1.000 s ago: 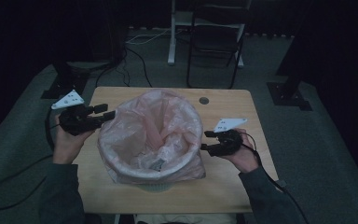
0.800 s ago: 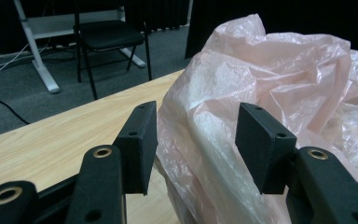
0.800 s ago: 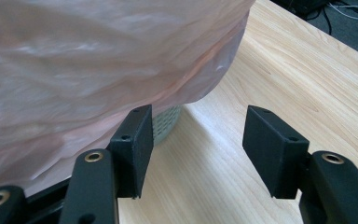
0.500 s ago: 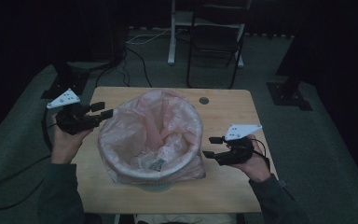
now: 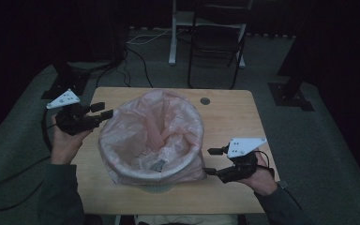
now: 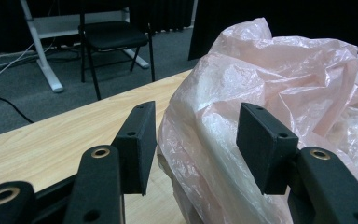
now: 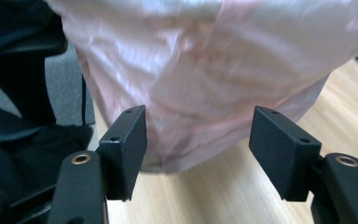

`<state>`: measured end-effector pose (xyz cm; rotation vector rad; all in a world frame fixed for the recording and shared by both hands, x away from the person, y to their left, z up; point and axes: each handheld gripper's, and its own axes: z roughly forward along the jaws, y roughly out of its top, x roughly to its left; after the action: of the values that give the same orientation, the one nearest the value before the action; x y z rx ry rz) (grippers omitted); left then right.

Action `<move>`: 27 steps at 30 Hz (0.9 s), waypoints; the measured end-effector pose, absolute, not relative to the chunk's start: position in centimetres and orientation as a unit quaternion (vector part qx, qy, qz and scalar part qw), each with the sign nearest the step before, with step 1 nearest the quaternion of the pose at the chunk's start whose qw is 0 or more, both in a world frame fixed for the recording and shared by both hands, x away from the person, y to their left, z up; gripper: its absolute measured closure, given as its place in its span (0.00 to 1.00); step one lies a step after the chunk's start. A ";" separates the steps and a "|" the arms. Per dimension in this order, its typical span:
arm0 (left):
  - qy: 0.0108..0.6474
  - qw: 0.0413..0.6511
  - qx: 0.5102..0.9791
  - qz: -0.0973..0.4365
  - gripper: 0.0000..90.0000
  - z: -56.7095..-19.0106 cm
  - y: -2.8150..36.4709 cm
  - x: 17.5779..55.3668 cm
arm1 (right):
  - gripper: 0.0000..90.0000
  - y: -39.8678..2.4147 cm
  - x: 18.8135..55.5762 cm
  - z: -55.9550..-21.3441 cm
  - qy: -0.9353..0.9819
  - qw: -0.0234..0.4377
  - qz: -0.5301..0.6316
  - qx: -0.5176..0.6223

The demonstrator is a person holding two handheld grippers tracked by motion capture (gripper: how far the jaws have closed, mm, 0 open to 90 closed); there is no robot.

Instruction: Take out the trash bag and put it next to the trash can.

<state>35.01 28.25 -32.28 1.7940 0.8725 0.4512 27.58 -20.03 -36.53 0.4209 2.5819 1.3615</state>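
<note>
Both grippers: left gripper (image 5: pixel 102 109), right gripper (image 5: pixel 211 161), black bodies, rectangular black pads, brass-ringed screw holes, grey three-cornered top plates, trailing black cables. Dark grey-green long sleeves.

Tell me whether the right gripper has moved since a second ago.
Yes. The right gripper has drawn back from the pink bag toward the table's near right corner, its jaws just opening, nothing between them.

One bag (image 5: pixel 151 136), one table (image 5: pixel 234 112), one chair (image 5: pixel 215 42).
</note>
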 end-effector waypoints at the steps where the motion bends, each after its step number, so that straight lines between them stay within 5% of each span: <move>1: 0.364 0.521 0.749 0.188 0.53 -32.3 28.3 35.0 | 0.39 -20.1 27.6 -36.8 0.874 0.094 0.455 0.141; 27: 0.367 0.518 0.750 0.186 0.53 -32.3 28.2 35.1 | 0.35 -18.6 28.0 -42.3 0.898 0.089 0.401 0.156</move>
<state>35.12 28.25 -32.33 1.7998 0.8809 0.4465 27.97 -18.55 -42.28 0.4645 2.6734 1.1925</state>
